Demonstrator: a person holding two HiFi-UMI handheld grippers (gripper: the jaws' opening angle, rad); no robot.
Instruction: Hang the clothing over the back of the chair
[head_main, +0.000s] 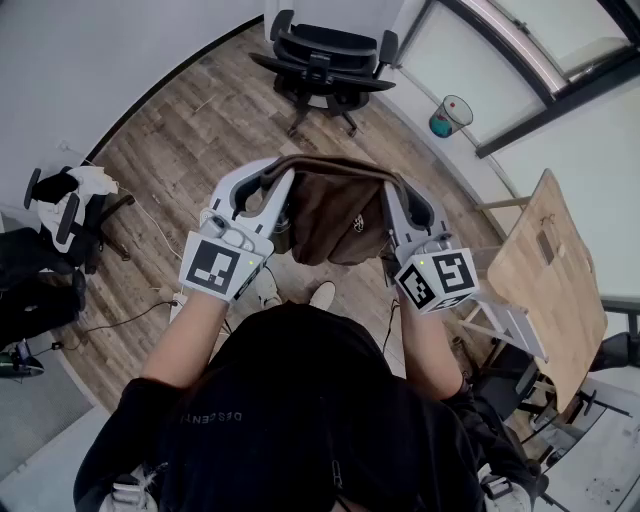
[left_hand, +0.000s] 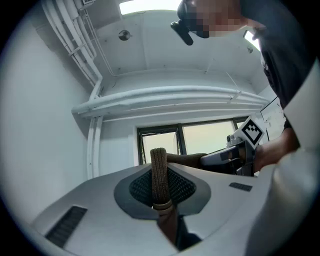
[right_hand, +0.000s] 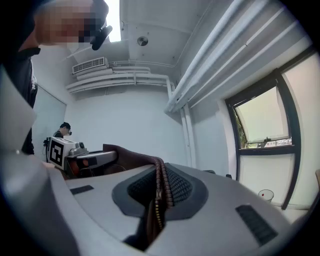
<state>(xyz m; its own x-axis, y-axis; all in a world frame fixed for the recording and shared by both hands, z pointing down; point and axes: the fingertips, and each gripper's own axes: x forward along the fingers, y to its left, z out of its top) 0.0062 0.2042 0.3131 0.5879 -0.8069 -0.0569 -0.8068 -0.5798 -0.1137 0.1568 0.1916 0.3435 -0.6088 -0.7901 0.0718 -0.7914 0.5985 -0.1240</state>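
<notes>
The brown jacket (head_main: 335, 215) hangs stretched between both grippers, held up well apart from the black office chair (head_main: 322, 58). The left gripper (head_main: 268, 190) is pinched on its ribbed band (left_hand: 159, 172); the right gripper (head_main: 397, 200) is clamped on the zipper edge (right_hand: 159, 200). The jacket looks soft, light and limp, so it will likely sag and slide. These two top-edge holds suit draping it over that chair's back.

Clothing (head_main: 335, 215): brown matt cloth, ribbed hem. Floor (head_main: 190, 140): wood planks. Left tongs (head_main: 281, 177), right tongs (head_main: 392, 186): smooth grey plastic.
</notes>
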